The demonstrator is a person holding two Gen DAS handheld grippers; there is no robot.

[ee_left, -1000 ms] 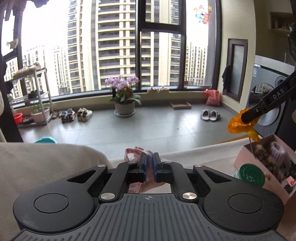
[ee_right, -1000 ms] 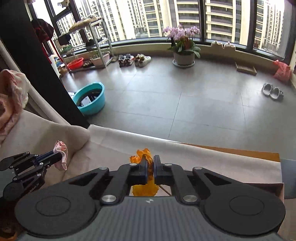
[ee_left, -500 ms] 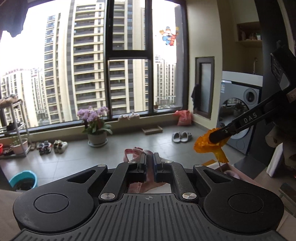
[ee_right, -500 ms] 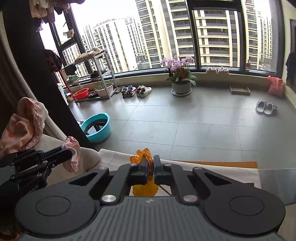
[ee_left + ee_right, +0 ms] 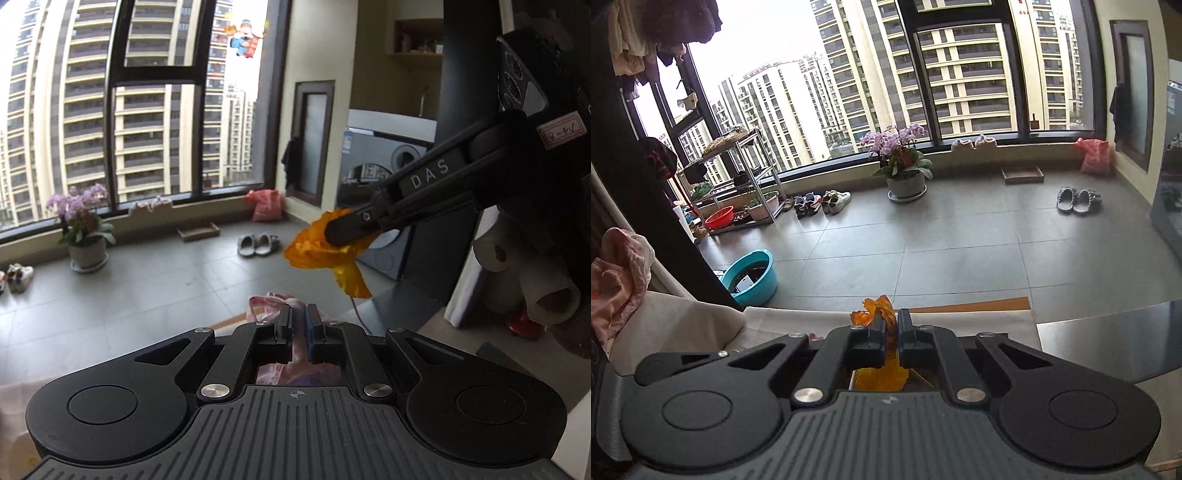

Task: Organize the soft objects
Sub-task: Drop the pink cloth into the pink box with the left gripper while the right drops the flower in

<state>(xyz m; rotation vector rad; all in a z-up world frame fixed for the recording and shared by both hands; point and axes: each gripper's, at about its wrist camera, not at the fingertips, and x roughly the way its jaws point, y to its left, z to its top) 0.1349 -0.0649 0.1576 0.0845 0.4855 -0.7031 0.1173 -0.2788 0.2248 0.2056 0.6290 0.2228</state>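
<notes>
My left gripper [image 5: 298, 314] is shut on a pink soft cloth piece [image 5: 266, 304] and holds it up in the air. My right gripper [image 5: 891, 320] is shut on an orange soft flower-like piece [image 5: 877, 306]. In the left wrist view the right gripper [image 5: 332, 230] comes in from the right, with the orange piece [image 5: 317, 251] hanging from its tips, above and right of the left gripper's tips.
A cream cloth-covered table [image 5: 798, 321] lies below with pink clothes [image 5: 617, 273] at its left. Paper rolls [image 5: 532, 280] stand at right. Beyond are a tiled floor, a teal basin [image 5: 750, 277], an orchid pot [image 5: 905, 177] and a washing machine [image 5: 388, 173].
Both grippers have risen and tilted up with their pieces. The left view swung right; the pink box is out of view. The right gripper came closer to the left camera.
</notes>
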